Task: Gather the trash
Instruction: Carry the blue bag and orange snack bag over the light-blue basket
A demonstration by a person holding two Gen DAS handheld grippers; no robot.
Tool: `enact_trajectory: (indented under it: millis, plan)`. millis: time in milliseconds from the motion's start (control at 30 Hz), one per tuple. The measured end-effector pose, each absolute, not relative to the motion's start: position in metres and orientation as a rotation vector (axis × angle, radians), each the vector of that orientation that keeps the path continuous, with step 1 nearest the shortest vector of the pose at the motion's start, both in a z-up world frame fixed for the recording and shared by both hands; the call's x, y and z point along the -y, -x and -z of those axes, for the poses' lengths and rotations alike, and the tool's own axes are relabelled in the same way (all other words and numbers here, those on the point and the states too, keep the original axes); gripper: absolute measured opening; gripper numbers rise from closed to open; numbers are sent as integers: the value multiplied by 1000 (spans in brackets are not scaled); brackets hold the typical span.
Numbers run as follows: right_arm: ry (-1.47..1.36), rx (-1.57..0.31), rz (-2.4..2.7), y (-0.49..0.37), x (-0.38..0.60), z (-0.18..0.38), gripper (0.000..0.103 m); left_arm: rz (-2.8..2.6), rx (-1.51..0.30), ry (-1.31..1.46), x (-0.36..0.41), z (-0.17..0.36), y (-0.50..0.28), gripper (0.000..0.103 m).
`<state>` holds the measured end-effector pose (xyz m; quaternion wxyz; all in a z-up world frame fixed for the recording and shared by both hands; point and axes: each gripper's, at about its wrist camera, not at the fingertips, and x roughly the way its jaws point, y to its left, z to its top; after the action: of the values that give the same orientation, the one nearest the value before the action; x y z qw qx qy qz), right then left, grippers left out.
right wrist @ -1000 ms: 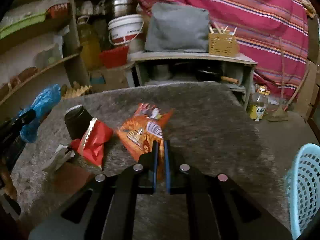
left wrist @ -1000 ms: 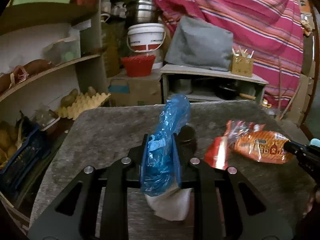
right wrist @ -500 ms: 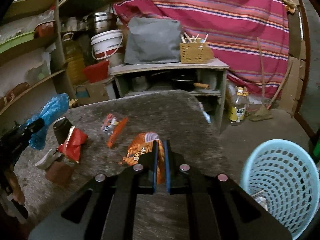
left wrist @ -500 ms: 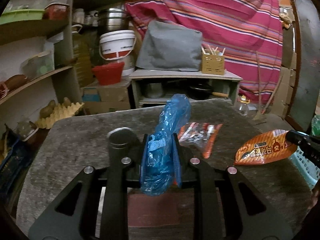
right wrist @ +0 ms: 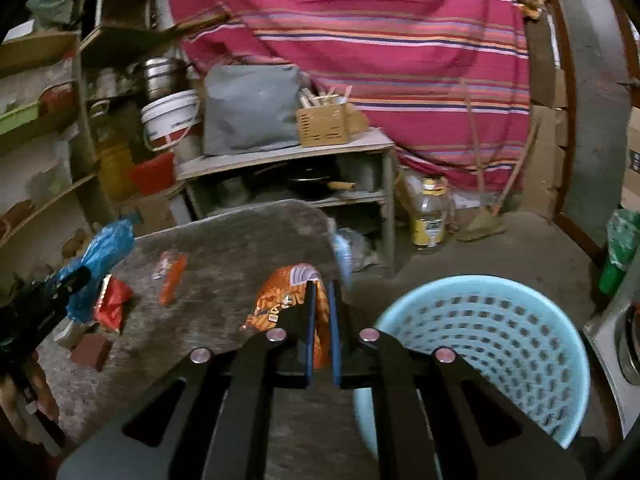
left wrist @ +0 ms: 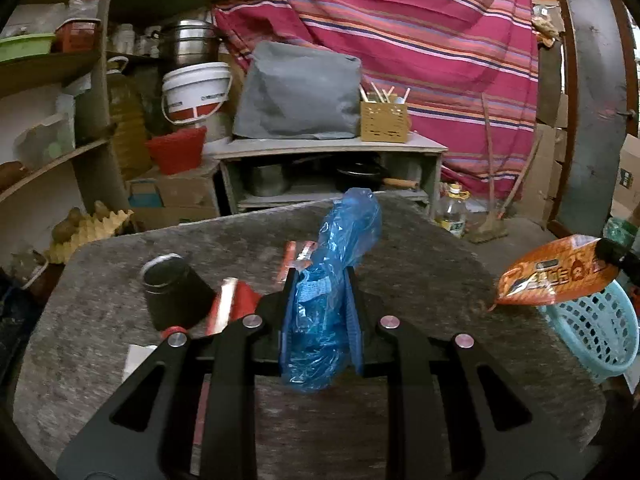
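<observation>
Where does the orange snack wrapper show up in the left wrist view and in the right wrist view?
Left wrist view: the orange snack wrapper hangs at the far right edge, pinched by the right tool, above the blue basket.
Right wrist view: the wrapper sits at centre, clamped between that tool's fingers, left of the basket.
Shared landmark: the wooden utensil box on the grey shelf.

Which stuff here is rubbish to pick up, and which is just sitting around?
For the job:
crumpled blue plastic bag, in the left gripper
orange snack wrapper, in the right gripper
red foil wrapper
small orange packet
light blue plastic basket

Just lying about:
black cup
white bucket
yellow-labelled bottle
</observation>
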<state>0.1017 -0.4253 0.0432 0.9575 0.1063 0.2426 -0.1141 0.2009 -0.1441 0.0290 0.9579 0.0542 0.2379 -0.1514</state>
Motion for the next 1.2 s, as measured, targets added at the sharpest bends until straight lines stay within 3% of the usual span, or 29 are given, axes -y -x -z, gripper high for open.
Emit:
enact_trajectory:
  millis: [500,1200]
  plan:
    - [-295,-494,378,-42,519,-34,7,444,-451,-169,227,-35,-160,21]
    - [-300,-515,361,-49,518,-25,7,436,-472,-170,247,-32,-157,21]
